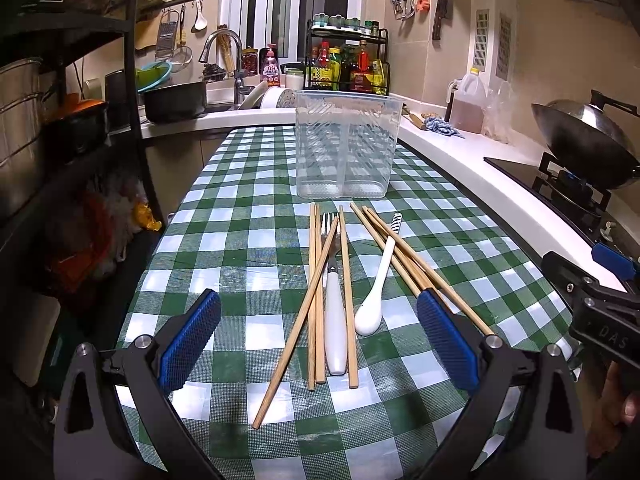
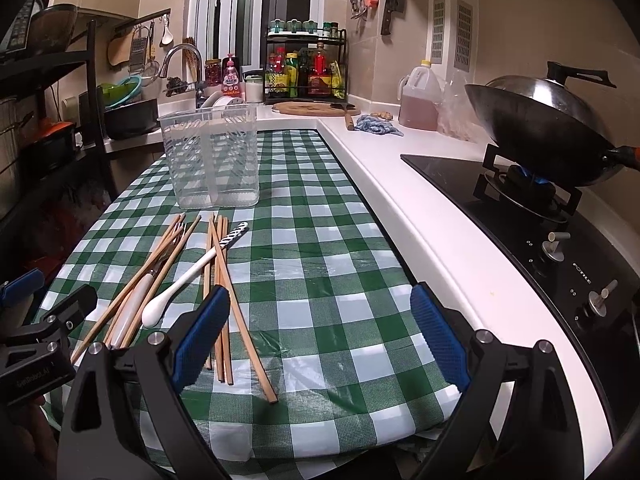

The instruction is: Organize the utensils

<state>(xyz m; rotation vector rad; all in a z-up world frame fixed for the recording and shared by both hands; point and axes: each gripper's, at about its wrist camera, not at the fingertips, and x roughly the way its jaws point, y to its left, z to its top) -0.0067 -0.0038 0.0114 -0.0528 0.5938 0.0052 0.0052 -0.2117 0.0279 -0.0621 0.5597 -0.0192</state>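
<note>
Several wooden chopsticks (image 1: 316, 292), a white-handled fork (image 1: 334, 320) and a white spoon (image 1: 374, 300) with a striped handle end lie loose on the green checked tablecloth (image 1: 248, 240). A clear plastic two-compartment utensil holder (image 1: 346, 144) stands empty behind them. My left gripper (image 1: 320, 340) is open and empty, hovering over the near ends of the utensils. My right gripper (image 2: 320, 336) is open and empty, just right of the pile; its left finger overlaps some chopsticks (image 2: 224, 300). The holder (image 2: 212, 156), spoon (image 2: 180, 284) and fork (image 2: 132, 308) also show in the right wrist view.
A white counter (image 2: 400, 200) borders the table on the right, with a stove (image 2: 540, 232) and a wok (image 2: 540, 120) over a lit burner. An oil jug (image 2: 418, 96), spice rack (image 2: 306, 68) and sink (image 1: 224, 80) stand behind. A black shelf (image 1: 60, 120) stands left.
</note>
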